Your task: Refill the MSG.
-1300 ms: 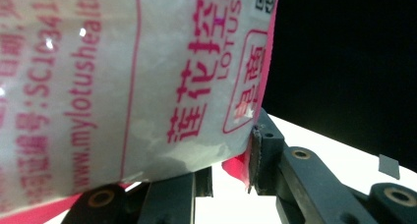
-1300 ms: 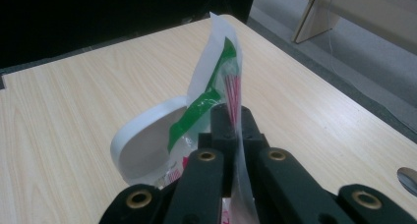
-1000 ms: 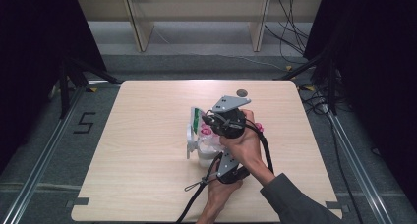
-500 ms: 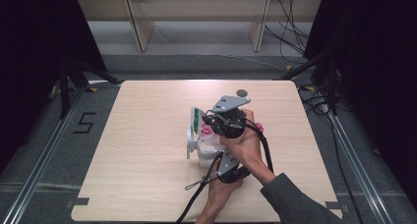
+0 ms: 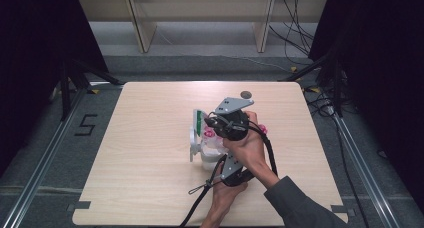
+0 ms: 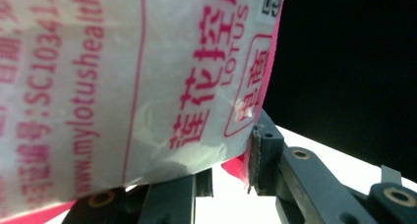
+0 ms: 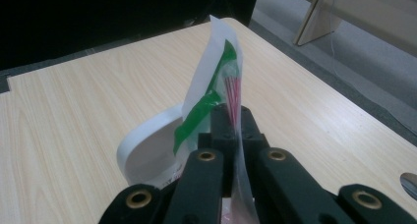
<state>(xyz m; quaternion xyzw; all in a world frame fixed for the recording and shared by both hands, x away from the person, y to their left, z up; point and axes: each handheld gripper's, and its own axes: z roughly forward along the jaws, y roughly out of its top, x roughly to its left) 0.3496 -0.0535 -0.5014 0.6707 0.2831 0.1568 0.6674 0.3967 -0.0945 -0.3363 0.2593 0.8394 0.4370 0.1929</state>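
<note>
A white plastic bag (image 5: 206, 138) with pink print and a green strip stands at the table's middle. My right gripper (image 5: 214, 124), held from above with its grey plate on top, is shut on the bag's thin upper edge (image 7: 227, 81); in the right gripper view the jaws (image 7: 233, 117) pinch the film flat. My left gripper (image 5: 223, 163) comes from the near side and is shut on the bag's lower part. In the left gripper view the printed film (image 6: 123, 76) covers most of the frame, and its pink edge sits between the jaws (image 6: 231, 166).
A white curved band (image 7: 142, 155) lies on the wooden table (image 5: 150, 188) beside the bag, on its left in the high view (image 5: 192, 140). A small dark disc (image 5: 245, 94) rests near the far edge. Shelving legs (image 5: 142, 28) stand beyond the table.
</note>
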